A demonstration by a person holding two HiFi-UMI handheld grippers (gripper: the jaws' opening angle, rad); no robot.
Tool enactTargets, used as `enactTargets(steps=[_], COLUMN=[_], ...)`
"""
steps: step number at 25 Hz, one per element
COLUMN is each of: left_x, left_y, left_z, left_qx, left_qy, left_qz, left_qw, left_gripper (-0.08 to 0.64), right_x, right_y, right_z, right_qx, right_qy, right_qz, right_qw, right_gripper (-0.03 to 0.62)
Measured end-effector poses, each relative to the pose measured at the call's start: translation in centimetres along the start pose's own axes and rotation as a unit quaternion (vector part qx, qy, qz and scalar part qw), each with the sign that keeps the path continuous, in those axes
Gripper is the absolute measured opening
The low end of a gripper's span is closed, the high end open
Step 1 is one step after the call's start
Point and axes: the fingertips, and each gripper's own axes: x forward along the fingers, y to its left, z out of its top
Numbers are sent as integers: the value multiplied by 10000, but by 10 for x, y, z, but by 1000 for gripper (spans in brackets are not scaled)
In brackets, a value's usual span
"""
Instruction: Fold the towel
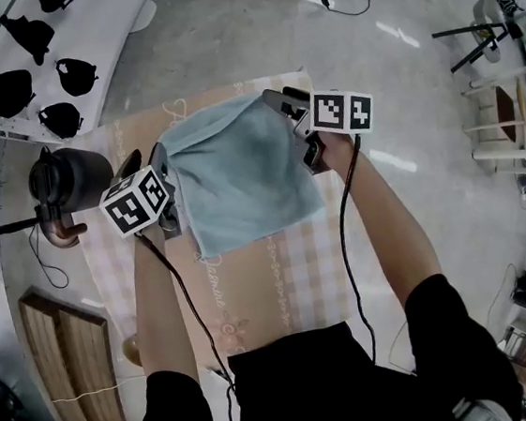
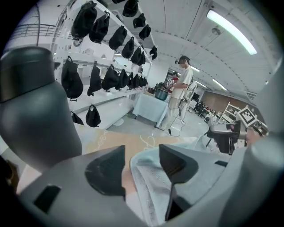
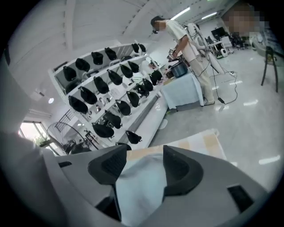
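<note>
Left gripper (image 1: 169, 195) is held at the 9 o'clock edge of the light-blue towel (image 1: 240, 174), right gripper (image 1: 286, 108) at its 2 o'clock corner. Both jaw pairs are spread, with towel cloth unpinched between them. The towel is laid on a checked tablecloth (image 1: 291, 287).

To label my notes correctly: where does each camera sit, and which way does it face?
Head view: on the person's head, facing steeply down at the towel on the table; both forearms, left gripper and right gripper show.
Left gripper view: on the left gripper, looking along its open jaws, towel between, toward black bags.
Right gripper view: on the right gripper, likewise along its open jaws over the towel.
Shared: all three show the towel.
</note>
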Motion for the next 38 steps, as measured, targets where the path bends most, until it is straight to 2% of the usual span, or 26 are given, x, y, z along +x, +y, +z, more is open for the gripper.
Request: enactTargets(steps=[1,3,6,8,11,15,20,23,26,29,34,37,38], left_x=[-3,-11,-26,-38,-57,-80,-104,-114,-120,-122,-119,-121,-122], left_y=[2,3,-6,-14,-22,-36,-59,-67,-73,-74,-77,-76,-73], left_z=[3,7,-7,-28,-66,-121,-177,-202,-219,-234,-248,-250,-250], left_qx=[-30,-9,317,484,501,639,790,830,864,984,1077,1138,1159], left_qy=[-102,-219,-63,116,302,584,831,1011,1135,1305,1440,1433,1422], left_qz=[8,-57,-272,-428,-582,-679,-880,-964,-1075,-1100,-1059,-938,-838], left_qw=[9999,9997,9991,9978,9966,9939,9895,9867,9839,9804,9780,9786,9795], left_gripper=[244,247,249,247,247,247,247,247,247,247,244,209,149], right_x=[-3,-11,-27,-42,-68,-102,-132,-146,-155,-159,-156,-155,-156], right_y=[2,5,3,-3,-10,-23,-25,-28,-32,-30,-35,-32,-30], right_z=[5,11,-5,-25,-64,-119,-172,-187,-198,-213,-231,-235,-235], right_qx=[57,-33,-485,-824,-1267,-1647,-1771,-1556,-1435,-1563,-1716,-1835,-1921], right_qy=[-125,-219,14,253,605,999,1220,1148,1142,1315,1500,1529,1519], right_qz=[48,86,9,-45,-5,-29,147,289,418,589,501,538,538], right_qw=[9999,9997,9988,9963,9901,9813,9765,9807,9821,9772,9724,9696,9680], right_gripper=[236,238,238,238,238,238,238,238,238,238,238,226,175])
